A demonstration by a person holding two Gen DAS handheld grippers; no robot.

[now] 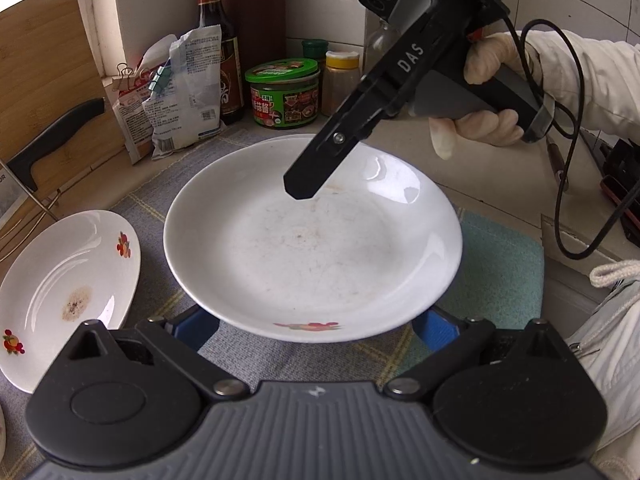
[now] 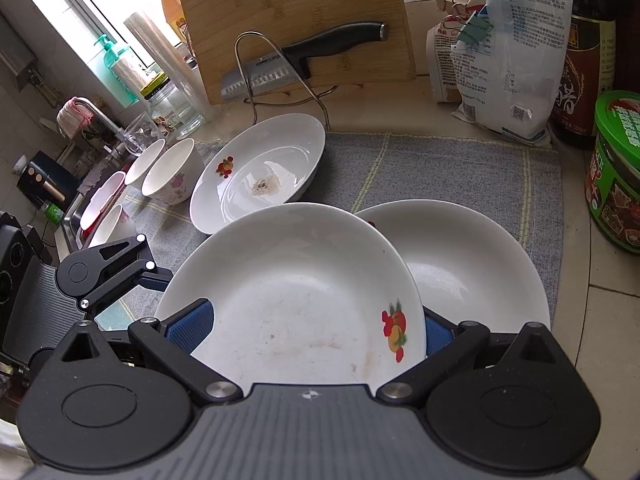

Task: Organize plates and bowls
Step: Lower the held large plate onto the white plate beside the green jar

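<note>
A white deep plate with a fruit print (image 1: 312, 240) is held above the grey cloth (image 1: 256, 356); it also shows in the right wrist view (image 2: 296, 296). My left gripper (image 1: 316, 328) has its jaws wide, one blue pad on each side under the plate's near rim. My right gripper (image 2: 310, 330) is wide too, its pads (image 2: 192, 322) at the plate's sides; from the left wrist view its fingers (image 1: 308, 180) hang over the far rim. A second white plate (image 2: 476, 268) lies partly under the held one. A third plate with a stain (image 2: 260, 168) lies on the cloth further left (image 1: 68, 292).
Several bowls (image 2: 172, 176) stand left by the sink. A bamboo board (image 2: 296, 24) with a knife (image 2: 304, 56) leans on a wire rack. Bags (image 1: 180, 92), a sauce bottle (image 1: 216, 40) and a green-lidded jar (image 1: 284, 92) stand at the back. A cable (image 1: 576, 160) hangs right.
</note>
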